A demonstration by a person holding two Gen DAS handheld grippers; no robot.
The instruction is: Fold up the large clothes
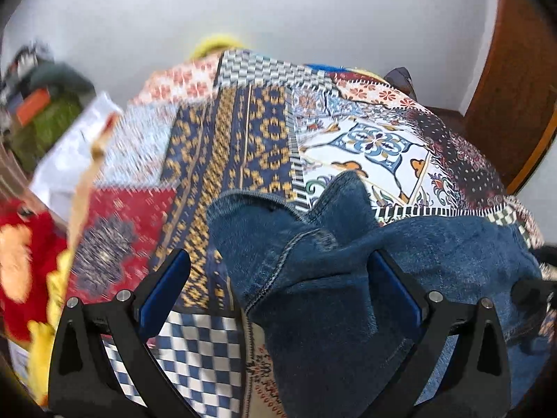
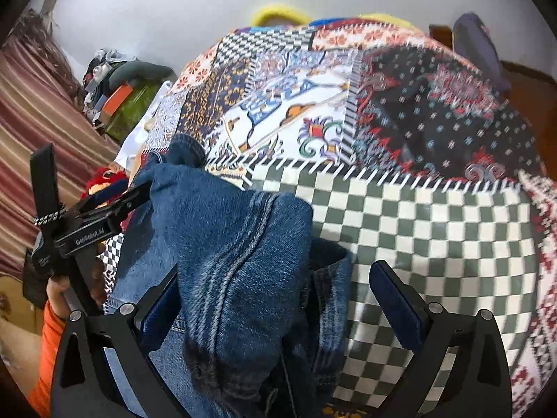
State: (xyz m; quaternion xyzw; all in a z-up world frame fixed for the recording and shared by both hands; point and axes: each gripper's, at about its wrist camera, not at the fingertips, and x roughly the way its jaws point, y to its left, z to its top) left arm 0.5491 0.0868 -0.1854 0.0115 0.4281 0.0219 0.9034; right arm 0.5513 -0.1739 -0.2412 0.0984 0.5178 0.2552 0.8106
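On my far left a red and yellow plush toy (image 1: 24, 261) lies at the edge of the patchwork bedspread (image 1: 271, 132), with a white plastic bag (image 1: 69, 153) just behind it, both blurred. My left gripper (image 1: 278, 278) has its blue-padded fingers (image 1: 163, 289) spread wide apart, released; the denim jeans (image 1: 330, 278) lie bunched on the bedspread between them, their stitched hem rising up the middle and the fabric spilling past my right-hand finger, which it partly covers. From my right-hand camera, the left gripper (image 2: 139, 188) shows at the left edge, reaching in toward the jeans (image 2: 236, 261), held by my hand (image 2: 59, 289) in an orange sleeve. My right gripper (image 2: 275, 299) is likewise unclenched, fingers (image 2: 397, 299) held wide; a raised fold of denim heaps up between them, pressed against the left finger and apart from the right one, which hangs over the green-and-white checked patch (image 2: 435, 244) of the bedspread.
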